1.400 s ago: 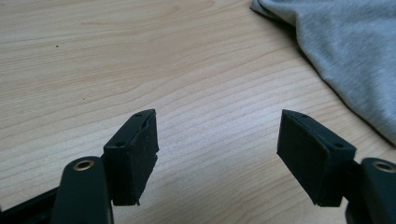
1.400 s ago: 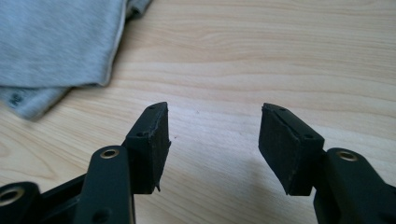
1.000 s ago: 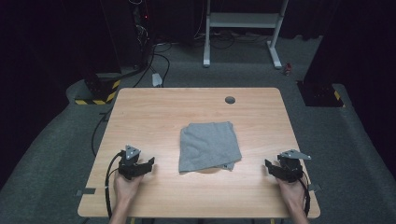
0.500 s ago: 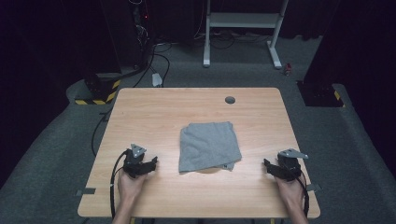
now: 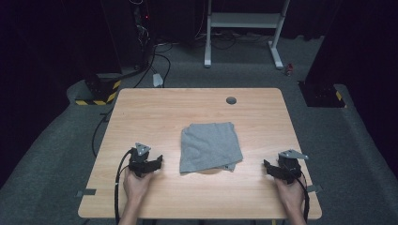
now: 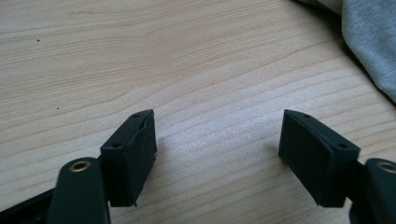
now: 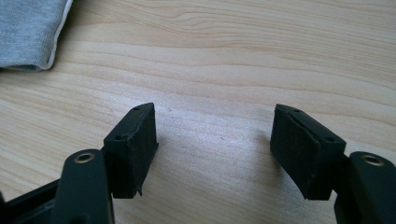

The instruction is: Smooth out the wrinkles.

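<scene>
A folded grey fabric cloth (image 5: 210, 146) is laid flat near the middle of the light wooden rectangular table (image 5: 155, 108), slightly toward the near edge, with a thin white hem seen along one folded edge in the right gripper view (image 7: 29, 32). The cloth is touched by neither gripper.

The left gripper (image 5: 158, 160), black and held in a hand at the near left, is set low over the table, just left of the cloth and apart from it. In the left gripper view its jaws are spread wide with only bare wood between them (image 6: 217, 144), and an edge of the cloth is seen at the upper right (image 6: 371, 42).

The right gripper (image 5: 266, 166), black with a grey three-cornered plate on top, is held at the near right, a little further from the cloth. Its jaws have just been opening and are seen released, with nothing between them (image 7: 212, 140).

A small dark round hole (image 5: 231, 100) is set in the far part of the table. Beyond the table, a white metal stand (image 5: 244, 21) is placed on the grey floor.
</scene>
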A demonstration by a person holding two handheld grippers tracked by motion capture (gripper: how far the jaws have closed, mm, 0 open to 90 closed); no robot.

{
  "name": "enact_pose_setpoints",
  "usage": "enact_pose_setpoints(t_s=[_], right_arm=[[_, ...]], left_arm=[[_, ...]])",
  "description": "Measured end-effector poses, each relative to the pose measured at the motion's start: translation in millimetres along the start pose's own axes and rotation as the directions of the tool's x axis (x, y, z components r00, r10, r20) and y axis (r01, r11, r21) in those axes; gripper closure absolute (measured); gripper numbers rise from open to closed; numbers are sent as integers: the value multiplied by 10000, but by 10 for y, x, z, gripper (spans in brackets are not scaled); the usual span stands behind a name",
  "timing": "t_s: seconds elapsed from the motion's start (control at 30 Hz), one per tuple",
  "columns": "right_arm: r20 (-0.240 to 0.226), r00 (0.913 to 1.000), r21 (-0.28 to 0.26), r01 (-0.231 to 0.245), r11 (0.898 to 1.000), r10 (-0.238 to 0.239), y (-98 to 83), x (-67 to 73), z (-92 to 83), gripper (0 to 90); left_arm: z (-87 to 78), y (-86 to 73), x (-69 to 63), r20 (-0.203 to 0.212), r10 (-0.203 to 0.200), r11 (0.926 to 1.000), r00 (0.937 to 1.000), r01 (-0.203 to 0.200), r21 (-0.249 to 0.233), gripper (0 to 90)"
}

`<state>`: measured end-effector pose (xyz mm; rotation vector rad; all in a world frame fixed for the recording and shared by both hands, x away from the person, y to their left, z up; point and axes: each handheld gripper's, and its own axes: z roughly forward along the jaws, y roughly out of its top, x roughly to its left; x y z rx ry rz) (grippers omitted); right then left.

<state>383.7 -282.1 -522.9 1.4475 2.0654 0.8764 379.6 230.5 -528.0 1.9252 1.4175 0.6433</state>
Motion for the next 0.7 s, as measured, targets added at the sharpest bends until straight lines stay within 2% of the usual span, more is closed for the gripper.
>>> enact_pose_setpoints(t_s=[0.7], right_arm=[[-82,9999,21,59,10000,-59,0,2,2,289]], left_arm=[[-2,-3,-10,143,119,9999,9998,-119,11,257]])
